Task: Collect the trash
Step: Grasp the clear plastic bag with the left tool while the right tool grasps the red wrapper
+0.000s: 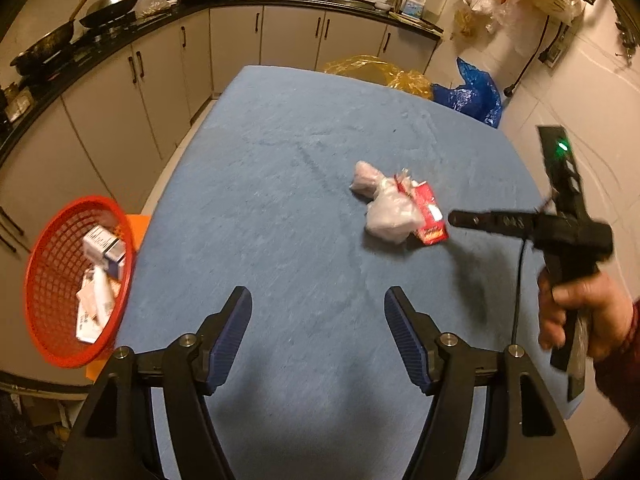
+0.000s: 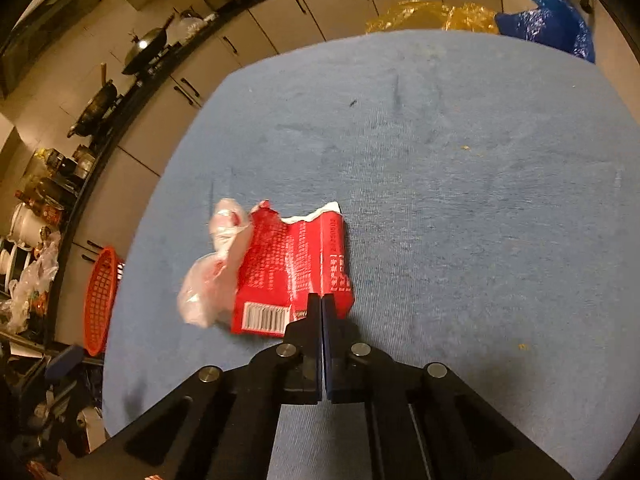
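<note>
While my red mesh basket (image 1: 76, 280) at frame left holds some boxes, my right gripper (image 2: 322, 300) pinches the torn red carton (image 2: 296, 268); a crumpled clear plastic bag (image 1: 386, 210) remains mid-desk; left gripper (image 1: 318, 308) jaws spread.

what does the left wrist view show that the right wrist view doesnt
Only the left wrist view shows the open left hand-held gripper, the person's hand holding the other tool, and the boxes and papers lying inside the red plastic mesh basket.

Only the right wrist view shows the right hand-held gripper with its fingers pressed together at the near edge of the torn red carton; whether it pinches the carton is unclear. It also shows the carton's barcode.

Both show the carton beside the crumpled clear plastic bag on the blue cloth-covered table, and the basket.
</note>
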`<move>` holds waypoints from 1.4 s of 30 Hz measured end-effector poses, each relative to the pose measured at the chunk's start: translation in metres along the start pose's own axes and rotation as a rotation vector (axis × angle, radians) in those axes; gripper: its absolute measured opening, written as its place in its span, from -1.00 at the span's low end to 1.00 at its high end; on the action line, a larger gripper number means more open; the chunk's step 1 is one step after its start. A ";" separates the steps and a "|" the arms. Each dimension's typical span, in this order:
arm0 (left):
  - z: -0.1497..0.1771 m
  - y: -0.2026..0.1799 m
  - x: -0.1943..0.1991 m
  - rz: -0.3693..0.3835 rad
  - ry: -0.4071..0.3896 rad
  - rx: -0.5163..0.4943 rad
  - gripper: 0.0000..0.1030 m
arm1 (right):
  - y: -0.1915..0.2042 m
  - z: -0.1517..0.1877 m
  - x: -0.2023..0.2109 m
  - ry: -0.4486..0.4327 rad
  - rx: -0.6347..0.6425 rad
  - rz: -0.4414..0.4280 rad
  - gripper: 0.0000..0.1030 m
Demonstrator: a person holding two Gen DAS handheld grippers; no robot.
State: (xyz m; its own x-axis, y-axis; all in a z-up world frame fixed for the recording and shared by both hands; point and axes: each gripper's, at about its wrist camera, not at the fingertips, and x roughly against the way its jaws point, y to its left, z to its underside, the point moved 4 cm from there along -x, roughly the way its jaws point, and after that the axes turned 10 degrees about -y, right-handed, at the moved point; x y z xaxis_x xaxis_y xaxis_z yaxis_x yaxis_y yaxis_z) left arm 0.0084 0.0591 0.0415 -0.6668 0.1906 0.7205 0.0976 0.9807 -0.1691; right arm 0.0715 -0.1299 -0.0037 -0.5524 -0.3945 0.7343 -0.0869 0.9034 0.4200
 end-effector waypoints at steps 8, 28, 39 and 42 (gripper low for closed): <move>-0.038 -0.024 -0.056 0.086 0.047 0.051 0.53 | 0.003 0.019 0.043 -0.017 -0.013 -0.013 -0.97; -0.029 -0.053 -0.135 0.055 0.141 -0.013 -0.38 | 0.004 0.013 0.063 -0.044 -0.038 -0.025 -0.48; 0.005 0.002 -0.065 -0.012 0.064 -0.027 -0.38 | 0.074 -0.013 -0.013 -0.009 0.191 0.075 -0.15; 0.011 0.007 -0.057 -0.014 0.063 -0.027 -0.38 | 0.084 -0.008 -0.044 0.017 0.314 0.189 -0.43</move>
State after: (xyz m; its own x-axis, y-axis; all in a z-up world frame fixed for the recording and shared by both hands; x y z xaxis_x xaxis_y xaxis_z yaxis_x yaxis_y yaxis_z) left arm 0.0391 0.0543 -0.0077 -0.6205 0.1778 0.7637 0.1086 0.9840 -0.1409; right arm 0.0948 -0.0378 0.0040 -0.5696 -0.2158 0.7931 -0.2364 0.9672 0.0934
